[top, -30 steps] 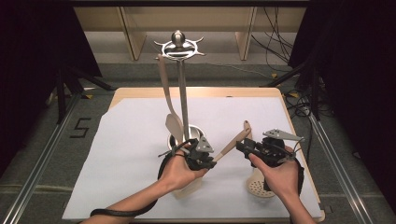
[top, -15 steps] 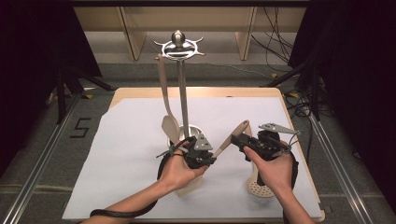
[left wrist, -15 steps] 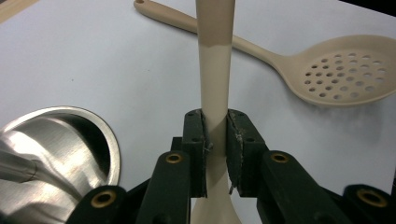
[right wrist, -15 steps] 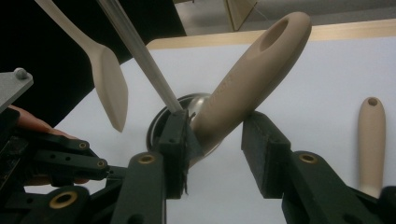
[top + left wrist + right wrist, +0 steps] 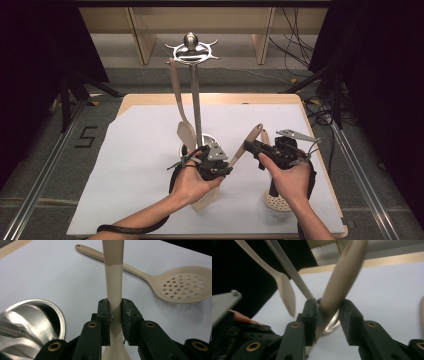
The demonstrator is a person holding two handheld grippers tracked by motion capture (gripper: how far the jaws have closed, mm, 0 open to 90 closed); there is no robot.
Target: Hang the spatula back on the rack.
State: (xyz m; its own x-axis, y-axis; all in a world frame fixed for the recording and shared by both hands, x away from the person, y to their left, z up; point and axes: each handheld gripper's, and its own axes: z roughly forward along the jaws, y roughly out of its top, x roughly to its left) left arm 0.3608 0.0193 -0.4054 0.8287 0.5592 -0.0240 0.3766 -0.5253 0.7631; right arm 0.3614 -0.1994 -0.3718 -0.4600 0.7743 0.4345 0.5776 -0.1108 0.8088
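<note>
1. My left tool (image 5: 216,167) is clamped on the neck of a beige spoon (image 5: 114,272), pads tight on both sides in the left gripper view. The bowl end sits low by my left hand; the handle slants up to the right.
2. The change: my right tool (image 5: 250,146) has just been closing, and against a second ago it sits further up the handle, nearer the tip. The handle (image 5: 342,277) lies between its jaws.
3. In the right gripper view one pad meets the handle; the far pad looks a hair off, though the blur makes that uncertain. Not yet a firm grip, I judge.
4. Meaning: a hand-over is in progress, likely to hang the spoon on the utensil stand (image 5: 192,50), where a spatula (image 5: 181,110) already hangs.
5. A slotted spoon (image 5: 175,282) lies on the desk (image 5: 125,150).
</note>
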